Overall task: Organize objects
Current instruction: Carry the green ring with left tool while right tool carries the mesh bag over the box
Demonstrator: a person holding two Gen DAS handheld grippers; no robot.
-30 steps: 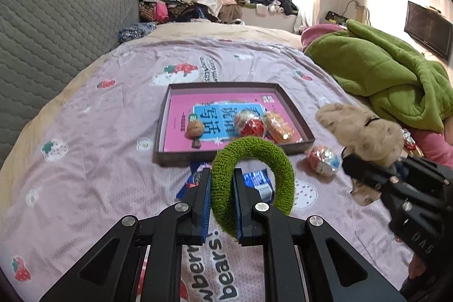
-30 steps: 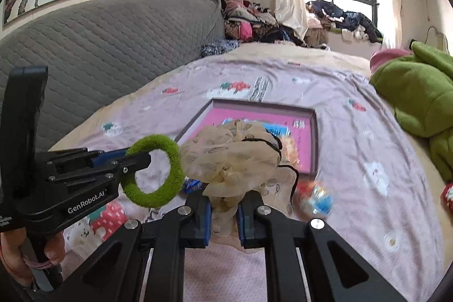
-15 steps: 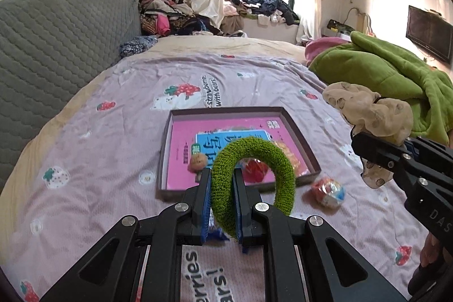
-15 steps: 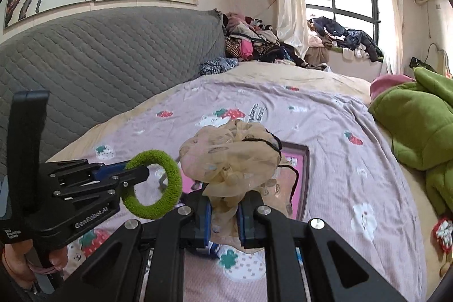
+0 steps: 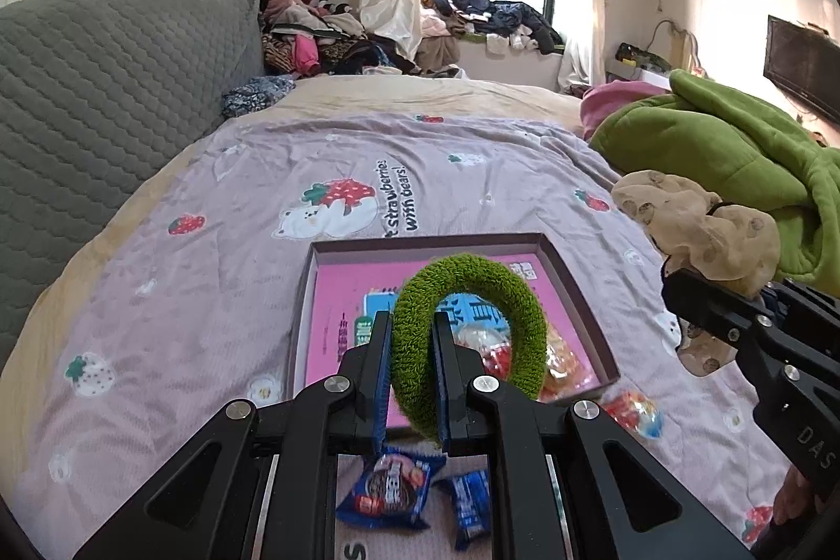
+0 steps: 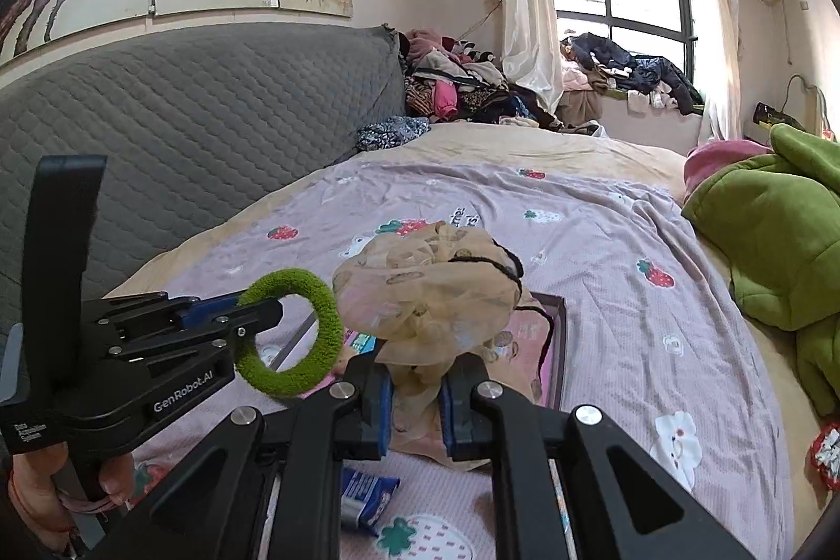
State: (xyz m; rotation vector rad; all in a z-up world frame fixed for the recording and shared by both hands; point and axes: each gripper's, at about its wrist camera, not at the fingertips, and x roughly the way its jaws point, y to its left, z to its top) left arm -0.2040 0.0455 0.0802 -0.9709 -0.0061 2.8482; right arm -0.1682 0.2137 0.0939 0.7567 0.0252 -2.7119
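Observation:
My left gripper [image 5: 412, 371] is shut on a fuzzy green ring scrunchie [image 5: 472, 297] and holds it up above the near edge of a shallow box [image 5: 583, 297] with a pink book and several wrapped candies [image 5: 556, 355] in it. My right gripper [image 6: 416, 397] is shut on a beige sheer scrunchie [image 6: 430, 287], also held up in the air. The beige scrunchie [image 5: 698, 224] shows at the right of the left wrist view. The green ring [image 6: 294, 334] and the left gripper [image 6: 252, 316] show at the left of the right wrist view.
Blue snack packets [image 5: 391, 486] and a wrapped candy [image 5: 632, 410] lie on the purple strawberry bedsheet [image 5: 210, 276] near the box. A green blanket [image 5: 735, 150] is heaped at the right. A grey quilted headboard [image 5: 94, 87] stands left. Clothes pile by the window.
Both grippers have risen and tilted up with their scrunchies still held. The box and candies now sit lower in both views, and more of the room shows.

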